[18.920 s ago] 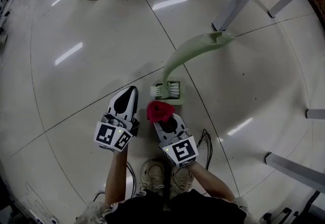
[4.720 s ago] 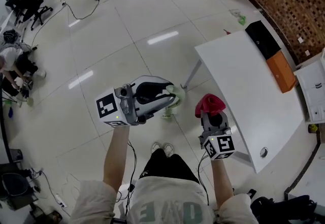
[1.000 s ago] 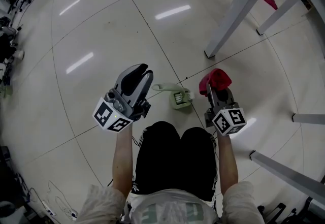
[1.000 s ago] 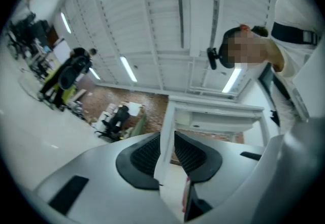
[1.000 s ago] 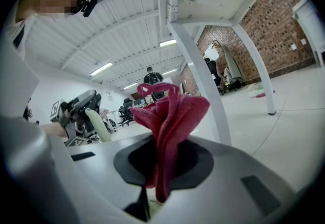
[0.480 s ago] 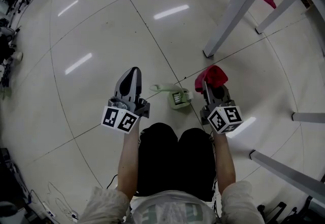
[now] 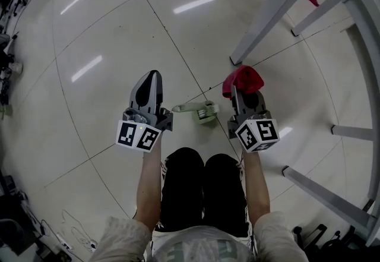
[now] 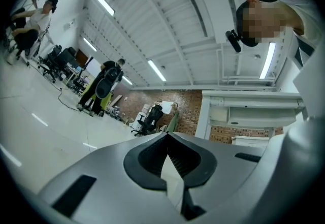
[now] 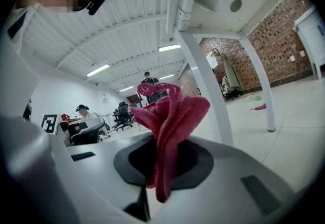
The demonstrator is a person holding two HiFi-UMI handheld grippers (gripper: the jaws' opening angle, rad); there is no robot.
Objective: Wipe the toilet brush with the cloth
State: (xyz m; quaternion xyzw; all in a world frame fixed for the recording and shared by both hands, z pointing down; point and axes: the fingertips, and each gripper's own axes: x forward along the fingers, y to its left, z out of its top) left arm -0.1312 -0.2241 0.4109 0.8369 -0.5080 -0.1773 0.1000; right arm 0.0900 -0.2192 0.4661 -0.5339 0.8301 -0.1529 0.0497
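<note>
The left tongs (image 7: 149, 79) are pressed together with nothing between them, while the right tongs (image 7: 240, 94) are clamped on a bunched red cloth (image 7: 242, 79) that stands up out of the jaws. The pale green toilet brush (image 7: 199, 111) lies on the tiled floor (image 7: 107, 29) between the two tongs, touched by neither

The main risk is that the brush is loose: if the cloth is pushed against it while nothing pins it, it will probably skid across the glossy tile instead of being wiped. The left tongs would have to open before they could take the handle, and a thin curved handle lying flat may roll away from a careless pinch. The cloth seems held by one fold only, so a hard drag could pull it free. A metal leg (image 7: 267, 14) stands near the right tongs and could snag the cloth
</note>
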